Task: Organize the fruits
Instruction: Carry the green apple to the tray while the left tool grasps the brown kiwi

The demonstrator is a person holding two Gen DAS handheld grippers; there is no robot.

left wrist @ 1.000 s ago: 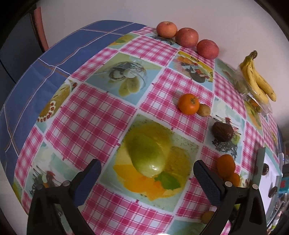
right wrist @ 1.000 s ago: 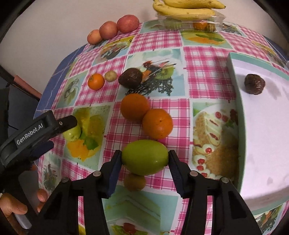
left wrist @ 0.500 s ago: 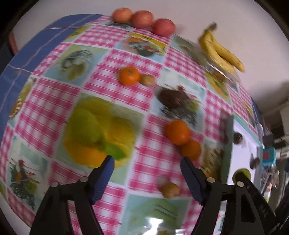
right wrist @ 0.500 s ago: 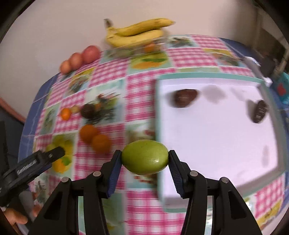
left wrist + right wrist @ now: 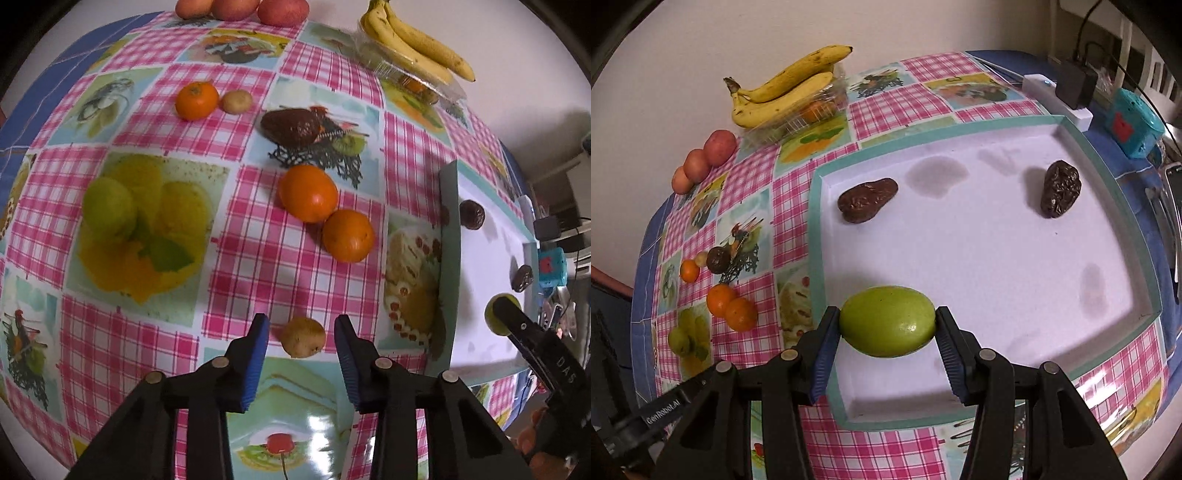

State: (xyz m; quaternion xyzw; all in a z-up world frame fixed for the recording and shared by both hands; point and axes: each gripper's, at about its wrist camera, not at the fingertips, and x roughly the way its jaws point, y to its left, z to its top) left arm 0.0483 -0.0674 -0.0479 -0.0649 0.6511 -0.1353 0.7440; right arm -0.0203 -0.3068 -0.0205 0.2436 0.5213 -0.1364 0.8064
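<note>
- Green and glossy, the green fruit [image 5: 888, 321] sits low and centre in the right wrist view, clamped end to end between the blue pads of my right gripper [image 5: 888, 332], over the near left part of the white tray [image 5: 960, 258].
- To set it down well, I judge I should lower it until it rests on the tray floor before letting the pads part; it looks rounded and could roll.
- I would aim for the bare patch below the two dark wrinkled fruits [image 5: 867, 200], apart from both, so like stays with like.
- My left gripper [image 5: 301, 347] is at the bottom centre of the left wrist view, its jaws closing around the small brown fruit [image 5: 303, 336] lying on the checked tablecloth [image 5: 258, 258]; the pads do not yet touch it.
- I should keep that fruit centred between the pads as they meet, since a squeeze off centre may push it away.
- Above it, two oranges [image 5: 308, 193] touch each other; near the top edge, bananas [image 5: 413, 40] lie on a clear box.
</note>
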